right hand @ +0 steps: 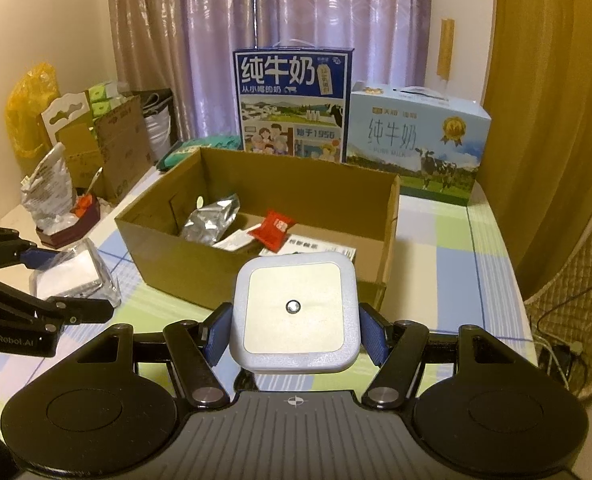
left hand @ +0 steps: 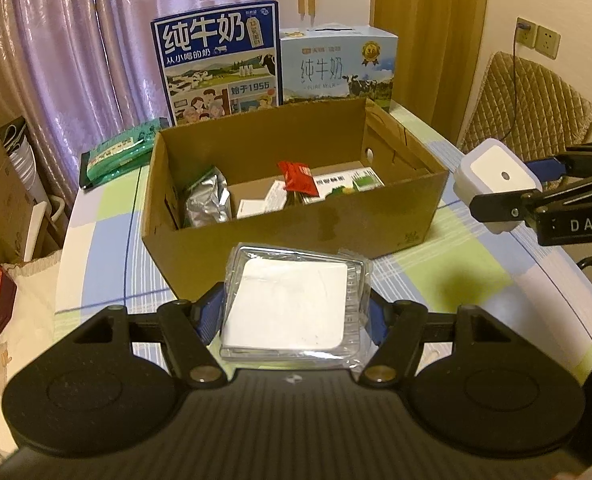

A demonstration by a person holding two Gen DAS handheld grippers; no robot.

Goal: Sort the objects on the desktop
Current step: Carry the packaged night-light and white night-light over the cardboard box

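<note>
My left gripper (left hand: 293, 312) is shut on a clear plastic case (left hand: 291, 304) with a white insert, held just in front of the open cardboard box (left hand: 296, 236). The same case (right hand: 71, 276) and left gripper (right hand: 61, 280) show at the left of the right wrist view. My right gripper (right hand: 296, 330) is shut on a white square night light (right hand: 296, 308), near the box's (right hand: 199, 276) front wall. That night light (left hand: 496, 184) hangs right of the box in the left wrist view. Inside the box lie a silver foil pouch (right hand: 211, 222), a red sachet (right hand: 273, 230) and flat cartons (left hand: 344, 186).
Two milk cartons stand behind the box, one dark blue (left hand: 217, 64), one light blue (left hand: 338, 66). A green packet (left hand: 115, 152) lies at the box's far left. The checked tablecloth (left hand: 456, 276) covers the table. Bags and boxes (right hand: 95, 136) crowd the left side; a padded chair (left hand: 528, 104) stands right.
</note>
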